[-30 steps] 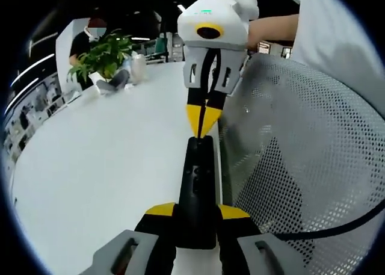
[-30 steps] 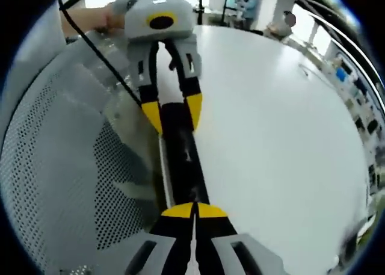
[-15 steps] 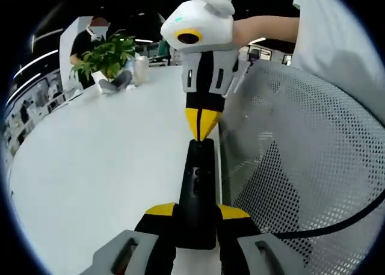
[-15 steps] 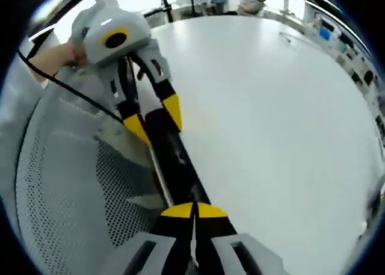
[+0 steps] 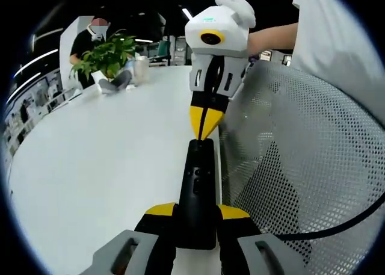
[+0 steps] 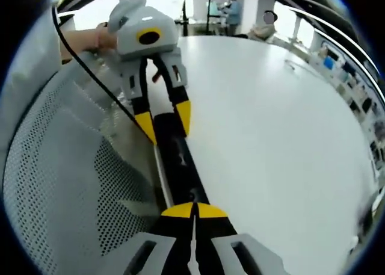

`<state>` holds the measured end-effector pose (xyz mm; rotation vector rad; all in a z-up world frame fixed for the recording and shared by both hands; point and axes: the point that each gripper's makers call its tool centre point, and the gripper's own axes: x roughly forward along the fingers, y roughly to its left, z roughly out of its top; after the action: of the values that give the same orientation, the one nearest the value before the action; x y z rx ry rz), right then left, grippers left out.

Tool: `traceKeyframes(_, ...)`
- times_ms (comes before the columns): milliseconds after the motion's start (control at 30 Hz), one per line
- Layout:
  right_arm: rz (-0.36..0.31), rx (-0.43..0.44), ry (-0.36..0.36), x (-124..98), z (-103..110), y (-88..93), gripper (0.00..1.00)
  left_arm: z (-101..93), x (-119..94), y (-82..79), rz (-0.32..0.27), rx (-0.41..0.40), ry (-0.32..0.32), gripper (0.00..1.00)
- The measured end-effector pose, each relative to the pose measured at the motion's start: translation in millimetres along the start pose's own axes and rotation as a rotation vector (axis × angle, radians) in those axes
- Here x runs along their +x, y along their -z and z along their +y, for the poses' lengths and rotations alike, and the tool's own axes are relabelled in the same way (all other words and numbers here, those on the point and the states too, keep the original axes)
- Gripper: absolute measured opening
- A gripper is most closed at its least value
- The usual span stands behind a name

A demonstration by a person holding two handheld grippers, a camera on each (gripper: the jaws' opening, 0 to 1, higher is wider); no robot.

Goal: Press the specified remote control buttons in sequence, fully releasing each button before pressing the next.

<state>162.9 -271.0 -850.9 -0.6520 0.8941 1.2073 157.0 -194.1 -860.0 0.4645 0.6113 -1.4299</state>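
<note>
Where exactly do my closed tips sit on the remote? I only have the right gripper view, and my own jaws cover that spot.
Observer: In the left gripper view, the right gripper points its shut yellow tips at the very far end of the remote control. I cannot tell whether they are pressing.
Operator: Any buttons under them?
Observer: The buttons that I can make out lie about mid-length, between your tips and the left gripper, which clamps the near end.
Operator: Anything behind me on the table?
Observer: A potted plant stands at the far edge of the white table.
</note>
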Motion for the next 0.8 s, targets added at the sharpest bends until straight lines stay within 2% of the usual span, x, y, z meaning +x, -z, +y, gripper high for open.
traceKeyframes(100, -0.025, -0.016, 0.001, -1.0, 0.0, -9.5, 0.0, 0.1, -0.2, 0.2, 0.0, 0.001, 0.0, 0.25)
traceKeyframes(233, -0.011, -0.022, -0.017, 2.9, 2.0, -11.4, 0.0, 0.1, 0.3, 0.3, 0.003, 0.008, -0.001, 0.25)
traceKeyframes(367, 0.035, -0.062, -0.029, 7.5, 6.1, -4.8, 0.0, 0.3, 0.3, 0.3, 0.003, 0.007, 0.0, 0.25)
traceKeyframes(500, 0.044, -0.106, -0.022, 7.5, 4.8, -5.8, 0.0, 0.4, 0.5, 0.3, 0.003, 0.012, 0.0, 0.25)
traceKeyframes(567, 0.073, -0.142, -0.031, 8.2, 6.6, -4.8, 0.0, 0.0, 1.1, -0.1, 0.002, 0.02, 0.004, 0.26)
traceKeyframes(700, 0.122, -0.213, -0.011, 9.0, 6.7, -4.9, 0.0, -0.7, 2.1, -1.0, 0.009, 0.024, 0.005, 0.26)
traceKeyframes(800, 0.135, -0.224, -0.001, 9.7, 7.1, -5.2, 0.0, -0.3, 2.1, -0.6, 0.01, 0.02, 0.006, 0.26)
